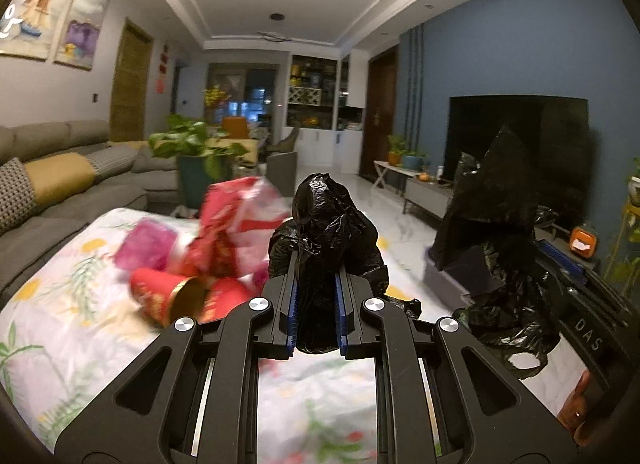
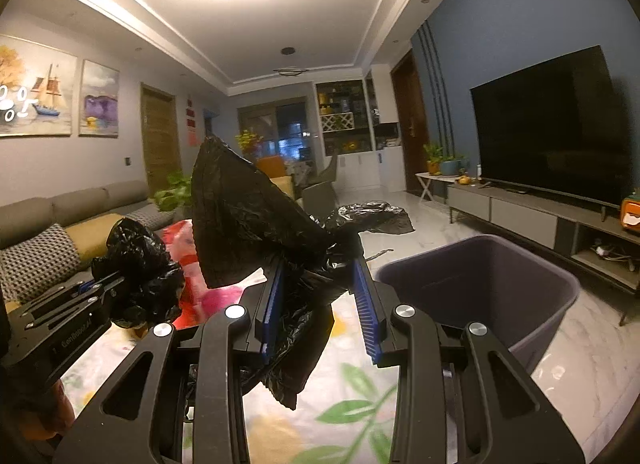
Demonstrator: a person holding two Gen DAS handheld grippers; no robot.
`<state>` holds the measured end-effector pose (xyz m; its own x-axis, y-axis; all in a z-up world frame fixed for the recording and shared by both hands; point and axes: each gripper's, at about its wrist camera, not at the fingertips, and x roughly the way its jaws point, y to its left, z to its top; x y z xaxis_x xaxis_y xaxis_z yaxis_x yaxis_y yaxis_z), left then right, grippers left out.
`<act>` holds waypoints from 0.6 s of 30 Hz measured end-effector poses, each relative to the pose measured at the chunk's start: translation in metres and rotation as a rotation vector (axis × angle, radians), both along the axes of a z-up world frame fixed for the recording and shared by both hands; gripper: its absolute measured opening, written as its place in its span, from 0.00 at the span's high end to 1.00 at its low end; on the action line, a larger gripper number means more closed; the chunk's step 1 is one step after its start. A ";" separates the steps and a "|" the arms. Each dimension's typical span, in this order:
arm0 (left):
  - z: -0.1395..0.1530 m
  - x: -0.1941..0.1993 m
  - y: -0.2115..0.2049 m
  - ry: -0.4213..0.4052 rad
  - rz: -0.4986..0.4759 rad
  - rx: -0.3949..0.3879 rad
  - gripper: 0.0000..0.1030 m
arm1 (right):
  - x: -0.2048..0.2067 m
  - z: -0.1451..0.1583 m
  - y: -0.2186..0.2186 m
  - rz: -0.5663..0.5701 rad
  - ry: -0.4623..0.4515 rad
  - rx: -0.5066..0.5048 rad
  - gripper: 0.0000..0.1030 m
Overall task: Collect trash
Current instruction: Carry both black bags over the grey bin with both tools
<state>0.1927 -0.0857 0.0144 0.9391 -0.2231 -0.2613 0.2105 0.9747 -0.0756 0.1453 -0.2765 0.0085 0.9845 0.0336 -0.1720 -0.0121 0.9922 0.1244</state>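
Black trash bag (image 1: 320, 248) between both grippers

Left gripper (image 1: 316, 304) clamped on bunched black bag (image 1: 328, 232); blurred red cups (image 1: 168, 296) and wrappers (image 1: 240, 219) on floral cloth (image 1: 60, 324).

Your bench (image 1: 60, 328) carries the wrappers and cups (image 1: 188, 288) at its left, the bin (image 2: 480, 288) stands off its right edge, and the sofa (image 1: 60, 183) lies beyond on the left.
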 end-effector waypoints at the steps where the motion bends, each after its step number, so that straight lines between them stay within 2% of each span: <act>1: 0.000 0.001 -0.005 -0.002 -0.010 0.001 0.87 | -0.001 -0.001 -0.003 -0.011 -0.002 -0.002 0.66; 18: 0.003 0.047 -0.129 -0.043 -0.229 0.014 0.87 | 0.008 -0.003 -0.087 -0.227 -0.031 0.020 0.66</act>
